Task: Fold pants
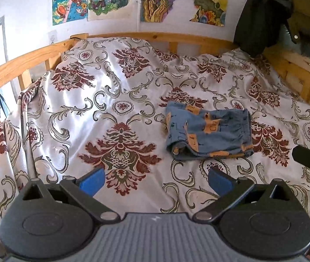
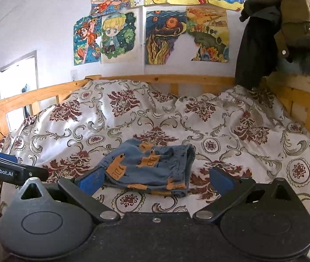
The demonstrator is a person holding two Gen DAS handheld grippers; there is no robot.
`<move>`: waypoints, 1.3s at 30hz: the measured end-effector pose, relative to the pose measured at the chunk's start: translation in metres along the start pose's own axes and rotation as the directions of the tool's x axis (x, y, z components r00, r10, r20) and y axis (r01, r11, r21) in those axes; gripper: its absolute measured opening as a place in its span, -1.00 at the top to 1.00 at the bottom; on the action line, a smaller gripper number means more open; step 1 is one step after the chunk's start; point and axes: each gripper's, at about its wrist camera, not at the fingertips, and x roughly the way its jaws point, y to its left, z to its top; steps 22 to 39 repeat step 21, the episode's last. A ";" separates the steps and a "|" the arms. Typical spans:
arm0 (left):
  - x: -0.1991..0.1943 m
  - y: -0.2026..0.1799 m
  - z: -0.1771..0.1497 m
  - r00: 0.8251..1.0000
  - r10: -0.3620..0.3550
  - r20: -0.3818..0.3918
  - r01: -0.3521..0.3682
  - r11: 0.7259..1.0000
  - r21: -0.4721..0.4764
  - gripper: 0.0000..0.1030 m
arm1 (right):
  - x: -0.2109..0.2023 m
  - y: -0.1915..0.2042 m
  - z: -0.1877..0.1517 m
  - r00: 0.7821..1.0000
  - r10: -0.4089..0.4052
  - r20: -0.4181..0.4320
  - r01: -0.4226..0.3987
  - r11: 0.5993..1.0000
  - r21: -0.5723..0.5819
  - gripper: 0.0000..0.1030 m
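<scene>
Jaws of the left gripper (image 1: 156, 181) stand wide apart over the bed, its two blue pads holding nothing. Ahead of them and off to the right lies one pair of small blue pants with orange patches (image 1: 208, 134), folded into a compact bundle on the white bedspread with dark red floral medallions (image 1: 115, 113). The bundle's long axis runs across the view, its gathered waistband toward the right. Further right, the black body of the other gripper pokes in at the edge. One wooden bed rail (image 1: 24, 59) curves behind, one dark jacket (image 1: 270, 15) hangs at the far right corner, and colourful drawings (image 1: 183, 0) cover the wall.

From the right wrist view, the right gripper (image 2: 156, 180) also has its jaws spread wide and empty. The pants sit just ahead, between the two blue pads, nearer the left one, long axis again crosswise, waistband to the right.
</scene>
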 end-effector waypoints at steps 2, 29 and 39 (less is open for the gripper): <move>0.000 0.000 0.000 1.000 -0.002 -0.001 0.002 1.000 0.003 -0.99 | 0.001 0.000 -0.001 1.000 -0.001 -0.004 0.001 1.000 0.003 -0.99; 0.003 0.003 -0.001 0.998 -0.047 -0.045 0.047 0.999 -0.003 -0.99 | 0.005 0.003 -0.003 1.000 0.009 -0.022 -0.009 1.000 -0.003 -0.99; 0.003 0.003 -0.001 0.998 -0.047 -0.045 0.047 0.999 -0.003 -0.99 | 0.005 0.003 -0.003 1.000 0.009 -0.022 -0.009 1.000 -0.003 -0.99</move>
